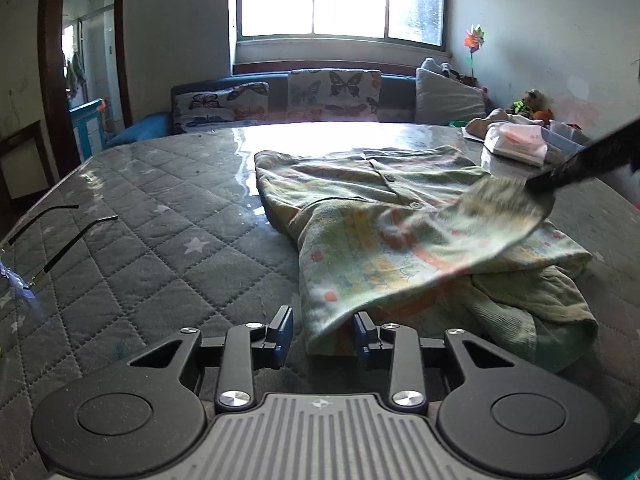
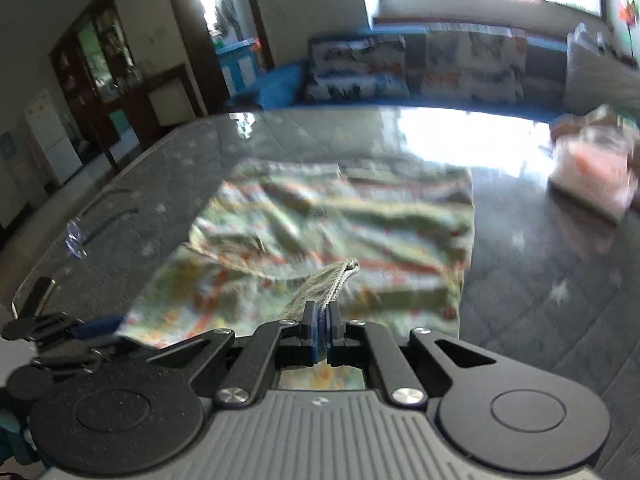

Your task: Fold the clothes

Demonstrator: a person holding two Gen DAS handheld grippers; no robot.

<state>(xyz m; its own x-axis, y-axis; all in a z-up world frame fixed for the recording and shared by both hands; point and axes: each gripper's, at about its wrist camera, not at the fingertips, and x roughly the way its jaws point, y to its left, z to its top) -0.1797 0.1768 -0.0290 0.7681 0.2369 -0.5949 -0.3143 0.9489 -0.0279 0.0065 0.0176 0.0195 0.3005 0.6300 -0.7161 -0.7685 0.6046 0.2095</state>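
We find no readable text, label, brand or number in either view. The pink and white packet (image 1: pixel 516 144) at the right of the frame carries some print, but it is too small and blurred for us to make out.

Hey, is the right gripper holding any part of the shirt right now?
Yes, the right gripper is shut on a cuff-like edge of the green patterned shirt.
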